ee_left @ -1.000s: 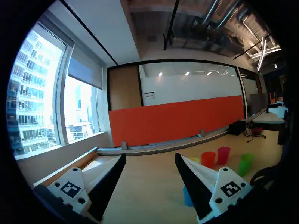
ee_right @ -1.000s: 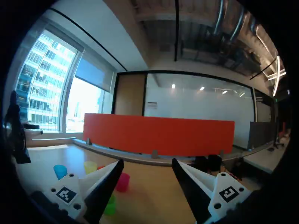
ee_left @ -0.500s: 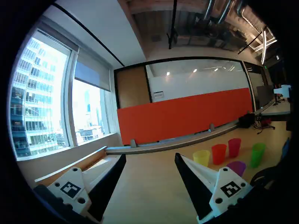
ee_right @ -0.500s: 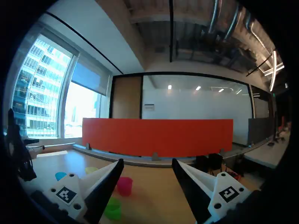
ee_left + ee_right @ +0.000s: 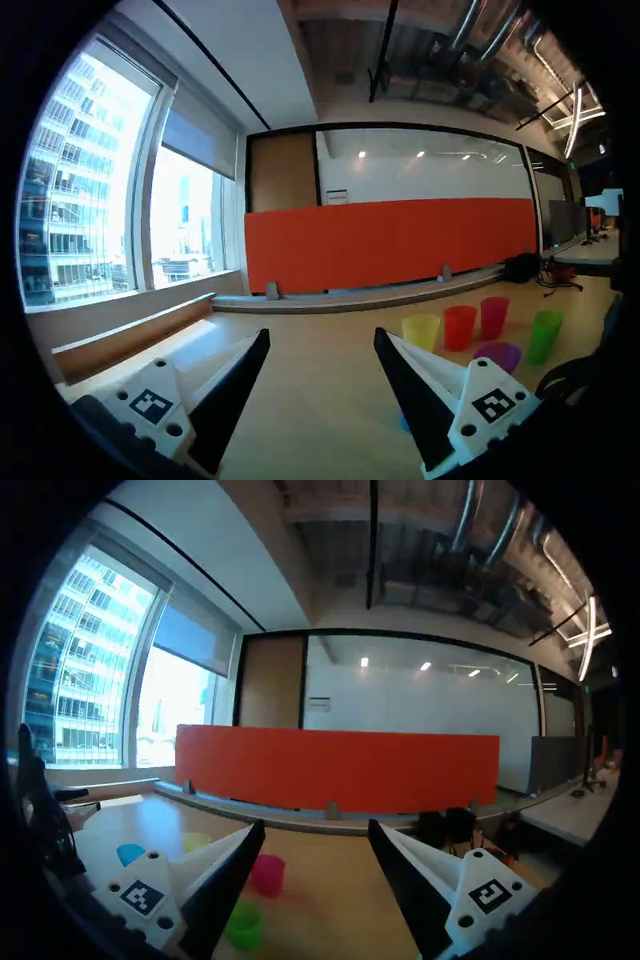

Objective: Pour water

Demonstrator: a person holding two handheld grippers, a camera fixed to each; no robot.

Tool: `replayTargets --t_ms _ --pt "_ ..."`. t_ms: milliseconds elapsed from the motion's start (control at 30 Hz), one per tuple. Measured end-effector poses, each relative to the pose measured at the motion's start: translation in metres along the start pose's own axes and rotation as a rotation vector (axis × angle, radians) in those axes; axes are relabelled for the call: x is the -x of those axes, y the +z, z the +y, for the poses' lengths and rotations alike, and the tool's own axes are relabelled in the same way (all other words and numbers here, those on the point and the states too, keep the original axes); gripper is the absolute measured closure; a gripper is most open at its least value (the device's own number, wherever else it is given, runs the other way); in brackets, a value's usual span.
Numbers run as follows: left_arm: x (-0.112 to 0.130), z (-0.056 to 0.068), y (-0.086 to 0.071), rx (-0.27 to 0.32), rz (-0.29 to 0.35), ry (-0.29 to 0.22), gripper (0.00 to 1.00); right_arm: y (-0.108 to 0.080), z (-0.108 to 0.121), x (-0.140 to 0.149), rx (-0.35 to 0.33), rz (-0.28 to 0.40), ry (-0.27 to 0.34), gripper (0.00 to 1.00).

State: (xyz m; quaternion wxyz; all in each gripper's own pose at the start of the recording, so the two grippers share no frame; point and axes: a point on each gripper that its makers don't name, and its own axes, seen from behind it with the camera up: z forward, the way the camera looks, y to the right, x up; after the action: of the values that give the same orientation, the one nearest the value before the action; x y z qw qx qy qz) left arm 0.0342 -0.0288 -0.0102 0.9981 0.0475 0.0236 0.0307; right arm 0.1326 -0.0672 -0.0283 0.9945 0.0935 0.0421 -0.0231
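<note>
No legible text or numbers.

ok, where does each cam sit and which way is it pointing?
Left gripper view: on the left gripper, low over the table, facing the orange partition; its open fingers frame cups at right.
Right gripper view: on the right gripper, facing the partition; open fingers, cups at lower left.
Shared: partition, pink cup, windows.
</note>
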Motion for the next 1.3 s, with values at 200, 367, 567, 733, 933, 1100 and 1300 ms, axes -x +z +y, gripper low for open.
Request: replayTargets --t_ms 200,367,567,733,933,1100,1300 --pt "0.012 0.006 0.001 0.005 -0.015 -0.018 0.04 -0.001 0.000 -0.001 0.002 0.000 -0.004 0.00" --pt "0.014 0.010 0.003 0.018 -0.008 -0.032 0.03 -0.001 0.000 -0.002 0.002 -0.002 -0.002 0.00" --pt "0.019 0.012 0.004 0.025 -0.011 -0.037 0.03 -0.001 0.001 -0.004 0.003 -0.001 0.000 0.00" --pt "0.025 0.010 0.005 0.024 -0.022 -0.047 0.03 -0.002 0.002 -0.005 0.002 0.002 0.003 0.00" --pt "0.031 0.012 0.006 0.036 -0.035 -0.065 0.04 -0.002 0.001 -0.005 0.001 0.005 0.009 0.00" --pt "0.033 0.013 0.007 0.040 -0.047 -0.062 0.03 -0.003 0.001 -0.004 0.000 0.006 0.011 0.00" --pt "0.033 0.013 0.007 0.040 -0.048 -0.061 0.03 -0.003 0.001 -0.004 -0.002 0.006 0.010 0.00"
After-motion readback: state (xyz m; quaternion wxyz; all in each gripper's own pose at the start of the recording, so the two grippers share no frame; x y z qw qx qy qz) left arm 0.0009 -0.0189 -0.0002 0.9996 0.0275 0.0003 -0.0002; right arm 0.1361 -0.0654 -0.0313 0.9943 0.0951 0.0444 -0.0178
